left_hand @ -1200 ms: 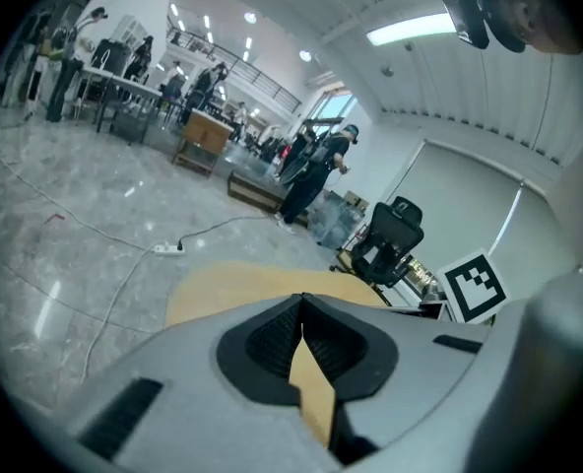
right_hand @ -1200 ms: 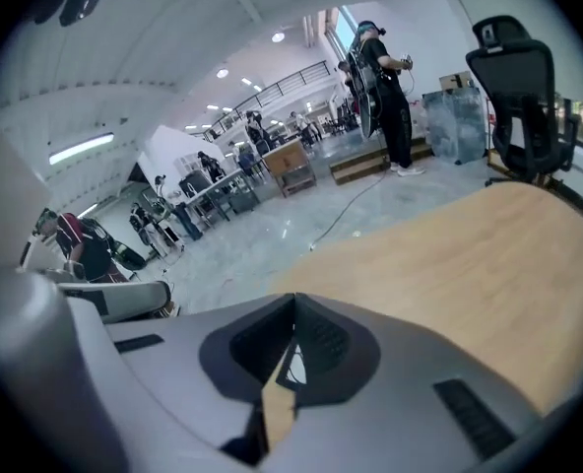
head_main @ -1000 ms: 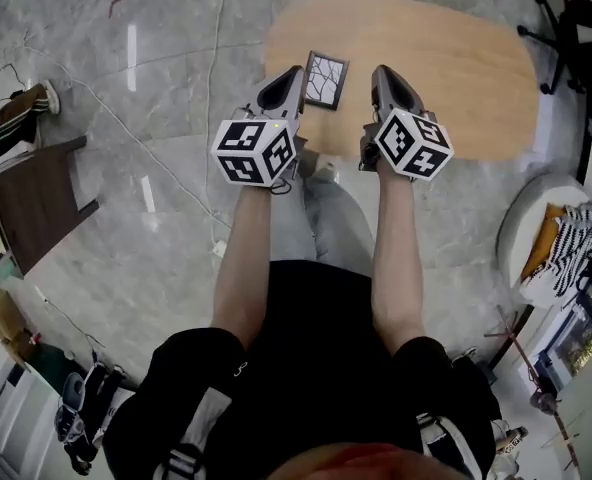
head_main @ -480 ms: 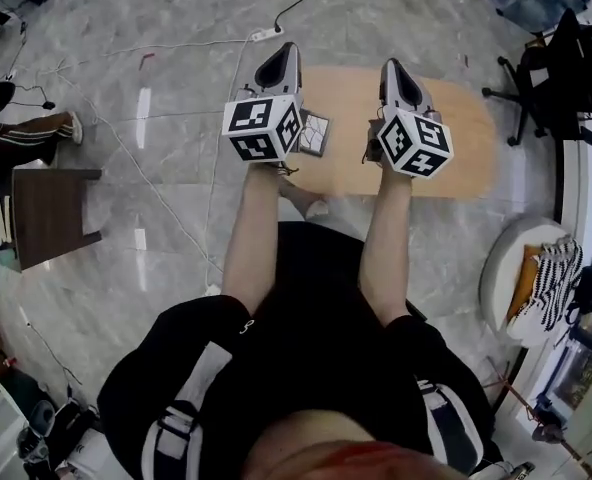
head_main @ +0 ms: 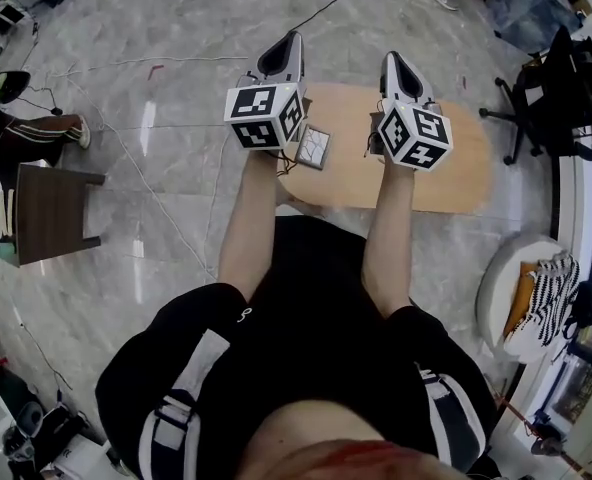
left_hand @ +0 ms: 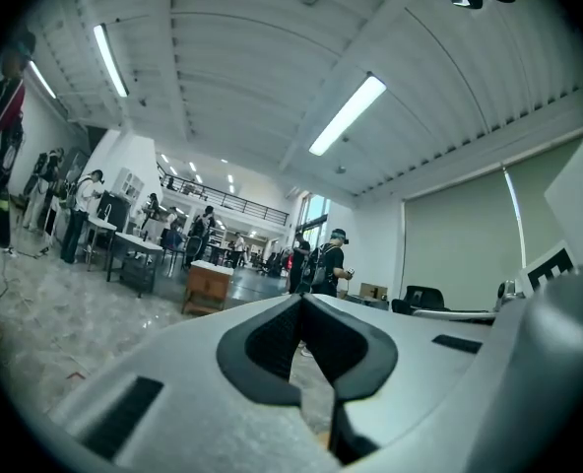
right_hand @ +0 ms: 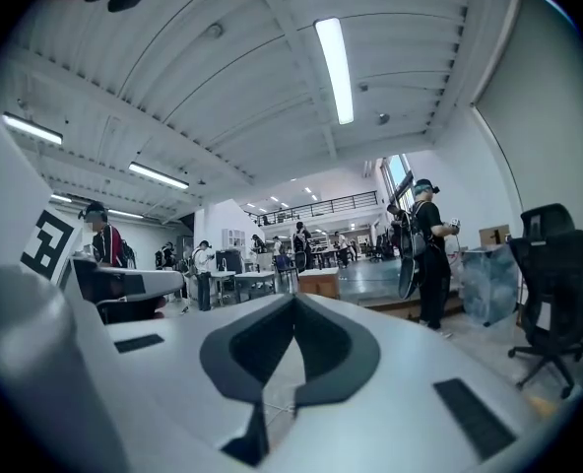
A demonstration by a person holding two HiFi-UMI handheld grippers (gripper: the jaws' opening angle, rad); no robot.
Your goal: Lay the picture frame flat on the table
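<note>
The small picture frame [head_main: 314, 147], dark-edged with a white crackle pattern, sits near the left end of the oval wooden table [head_main: 456, 168]; I cannot tell whether it stands or lies flat. Both grippers are held up in front of the person, well above the table. The left gripper [head_main: 282, 52] is shut and empty, and its marker cube covers part of the frame. The right gripper [head_main: 395, 64] is also shut with nothing in it. In the left gripper view the left gripper [left_hand: 301, 305] points at the room and ceiling, as does the right gripper [right_hand: 293, 304] in its own view.
A dark brown stool [head_main: 46, 213] stands on the marble floor at the left, with cables near it. A black office chair [head_main: 556, 83] is beyond the table's right end. A white round seat with striped cloth [head_main: 541, 283] is at the right. People [right_hand: 429, 244] stand far off.
Both grippers have risen and moved apart from the table, which looks smaller and farther now. The frame has gone from between the grippers to just under the left cube.
</note>
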